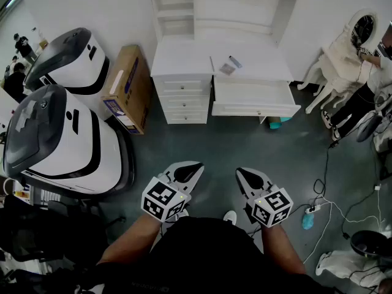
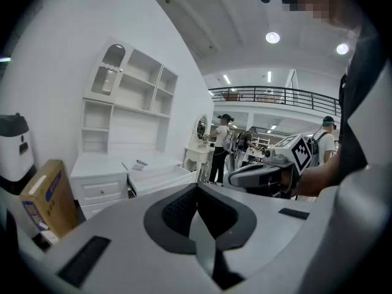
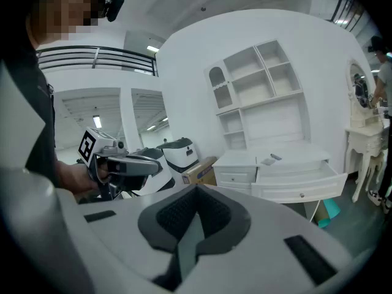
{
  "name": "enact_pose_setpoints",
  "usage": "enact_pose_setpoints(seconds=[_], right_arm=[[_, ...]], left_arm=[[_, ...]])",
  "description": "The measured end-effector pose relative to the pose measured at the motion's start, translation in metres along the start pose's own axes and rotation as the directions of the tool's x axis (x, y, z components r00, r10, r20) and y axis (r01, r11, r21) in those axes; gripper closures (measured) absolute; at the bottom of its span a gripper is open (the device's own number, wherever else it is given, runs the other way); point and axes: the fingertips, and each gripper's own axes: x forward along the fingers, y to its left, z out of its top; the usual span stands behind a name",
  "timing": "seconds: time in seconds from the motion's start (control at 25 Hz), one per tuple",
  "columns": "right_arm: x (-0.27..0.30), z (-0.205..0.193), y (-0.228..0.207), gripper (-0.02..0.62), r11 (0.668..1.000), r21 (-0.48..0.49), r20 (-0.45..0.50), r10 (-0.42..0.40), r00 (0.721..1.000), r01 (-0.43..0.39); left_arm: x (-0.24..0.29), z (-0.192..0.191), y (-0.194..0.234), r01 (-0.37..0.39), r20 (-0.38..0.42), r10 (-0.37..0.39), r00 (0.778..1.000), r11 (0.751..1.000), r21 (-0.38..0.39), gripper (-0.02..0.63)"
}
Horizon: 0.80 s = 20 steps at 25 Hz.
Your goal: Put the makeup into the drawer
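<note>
Makeup (image 1: 227, 69) | small grey items | on white desk (image 1: 184, 57) | drawer (image 1: 254, 109) open

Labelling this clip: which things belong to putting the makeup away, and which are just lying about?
Job: small makeup items on white dresser; open white drawer.
Lying about: brown cardboard box; white-and-black machines; teal object on floor.

The left forearm (image 1: 130, 242) and right forearm (image 1: 280, 245) reach forward, well short of the white dresser (image 1: 182, 86). The left tongs (image 1: 192, 168) and right tongs (image 1: 247, 176) sit side by side and apart, tipped slightly down toward the dresser. Both pairs of jaws are pressed together and empty.
</note>
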Motion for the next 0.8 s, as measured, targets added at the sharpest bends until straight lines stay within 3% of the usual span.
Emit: enact_pose_setpoints(seconds=[0.48, 0.8], right_arm=[[0.002, -0.005, 0.007, 0.57, 1.0, 0.005, 0.003, -0.003, 1.0, 0.003], [0.008, -0.004, 0.013, 0.568, 0.999, 0.047, 0.026, -0.029, 0.999, 0.028]], left_arm=[[-0.005, -0.002, 0.0, -0.001, 0.003, 0.001, 1.0, 1.0, 0.003, 0.595], [-0.009, -0.02, 0.017, -0.028, -0.025, 0.026, 0.999, 0.996, -0.085, 0.595]])
